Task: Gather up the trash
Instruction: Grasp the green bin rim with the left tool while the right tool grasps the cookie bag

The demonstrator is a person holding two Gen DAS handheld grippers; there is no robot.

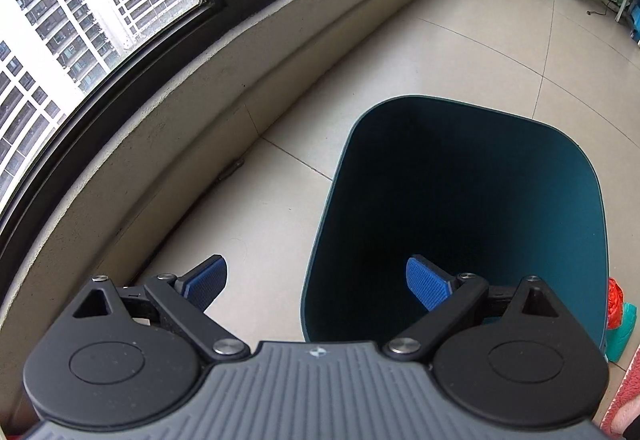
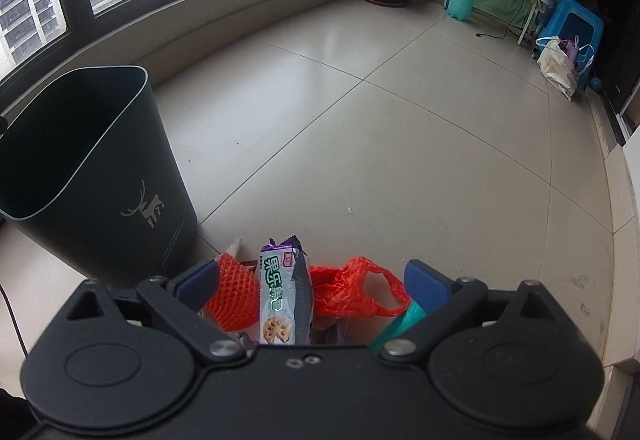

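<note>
Low in the right wrist frame, between the wide-open right gripper (image 2: 310, 286), light crinkly litter is seen — a slippery snack wrapper (image 2: 285, 292), best pinched mid-body — beside the bin (image 2: 96, 176), while the left gripper (image 1: 316, 280) is held wide, empty.

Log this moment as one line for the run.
left gripper open above bin | right gripper open over snack wrapper | nothing held
</note>
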